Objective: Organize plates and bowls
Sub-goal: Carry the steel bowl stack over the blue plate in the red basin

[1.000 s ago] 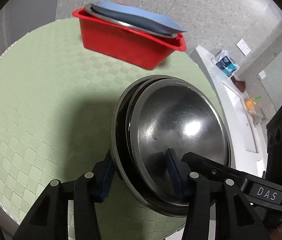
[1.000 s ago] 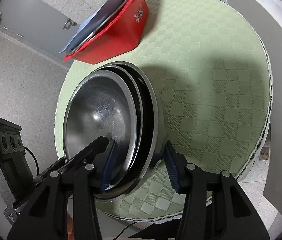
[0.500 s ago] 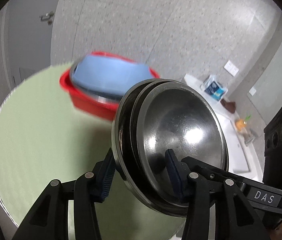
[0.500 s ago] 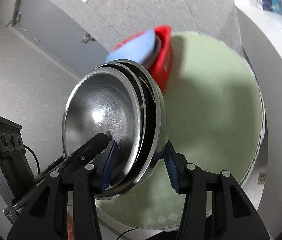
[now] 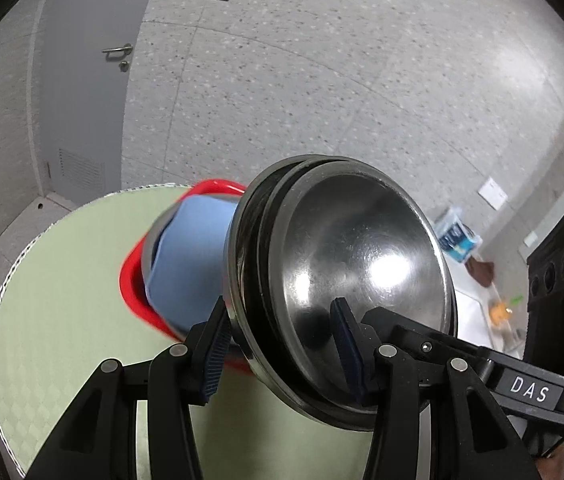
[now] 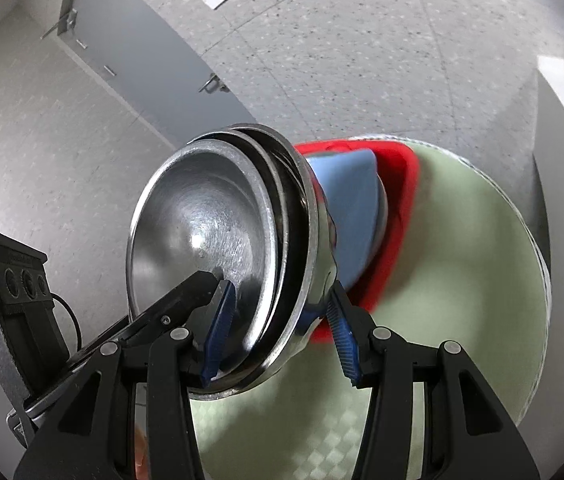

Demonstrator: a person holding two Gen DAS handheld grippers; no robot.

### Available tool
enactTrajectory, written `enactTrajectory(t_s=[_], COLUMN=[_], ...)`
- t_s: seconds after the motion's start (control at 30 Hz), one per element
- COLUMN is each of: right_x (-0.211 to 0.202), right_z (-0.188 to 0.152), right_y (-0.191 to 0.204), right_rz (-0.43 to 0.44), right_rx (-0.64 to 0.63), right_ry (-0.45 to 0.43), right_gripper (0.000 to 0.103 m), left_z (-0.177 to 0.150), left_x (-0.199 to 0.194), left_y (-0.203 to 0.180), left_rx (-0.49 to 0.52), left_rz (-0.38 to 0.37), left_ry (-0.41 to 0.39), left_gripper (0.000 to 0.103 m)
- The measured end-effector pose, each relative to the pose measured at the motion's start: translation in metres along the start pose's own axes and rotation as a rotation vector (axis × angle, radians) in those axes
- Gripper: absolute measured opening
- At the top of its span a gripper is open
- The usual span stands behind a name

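A nested stack of steel bowls (image 5: 358, 276) is held between both grippers, raised above the round green table (image 5: 66, 280). My left gripper (image 5: 278, 344) is shut on the stack's near rim. My right gripper (image 6: 278, 328) is shut on the opposite rim of the same stack (image 6: 218, 240). Behind the stack stands a red bin (image 5: 134, 280) holding a blue plate (image 5: 198, 248) over a steel plate. The bin (image 6: 402, 208) and blue plate (image 6: 350, 216) also show in the right wrist view, partly hidden by the bowls.
A grey door (image 5: 82, 80) and speckled wall lie beyond the table. A white counter (image 5: 478, 320) with small items stands to the right. The table's edge (image 6: 542, 264) curves close on the right in the right wrist view.
Both grippers have lifted the bowl stack off the table and carried it toward the red bin, which now sits right behind the stack. The cameras have tilted upward toward the wall.
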State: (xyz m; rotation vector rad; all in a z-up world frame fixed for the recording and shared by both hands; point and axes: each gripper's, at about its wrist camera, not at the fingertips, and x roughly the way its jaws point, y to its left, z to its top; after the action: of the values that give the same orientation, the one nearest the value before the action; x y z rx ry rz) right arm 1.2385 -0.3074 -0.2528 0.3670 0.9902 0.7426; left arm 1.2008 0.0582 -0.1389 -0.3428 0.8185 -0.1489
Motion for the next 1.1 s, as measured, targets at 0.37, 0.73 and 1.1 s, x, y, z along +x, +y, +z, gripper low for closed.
enactTrajectory(t_s=[0.37, 0.73, 1.1], right_x=[0.065, 0.097, 0.108], right_z=[0.042, 0.048, 0.055], right_y=[-0.023, -0.032, -0.028], right_rz=[0.001, -0.029, -0.084], right_rx=[0.001, 0.013, 0.015], right_ry=[0.108, 0.188, 0.202], right_gripper=[0.048, 0.048, 0.049], left_z=[0.046, 0.077, 0.085], left_x=[0.086, 0.139, 0.159], left_y=[0.007, 0.024, 0.037], left_rx=[-0.079, -0.133, -0.142], left_rz=[0.051, 0.058, 0.058], left_ry=[0.119, 0.205, 0.23], left_gripper=[0.045, 0.045, 0.045])
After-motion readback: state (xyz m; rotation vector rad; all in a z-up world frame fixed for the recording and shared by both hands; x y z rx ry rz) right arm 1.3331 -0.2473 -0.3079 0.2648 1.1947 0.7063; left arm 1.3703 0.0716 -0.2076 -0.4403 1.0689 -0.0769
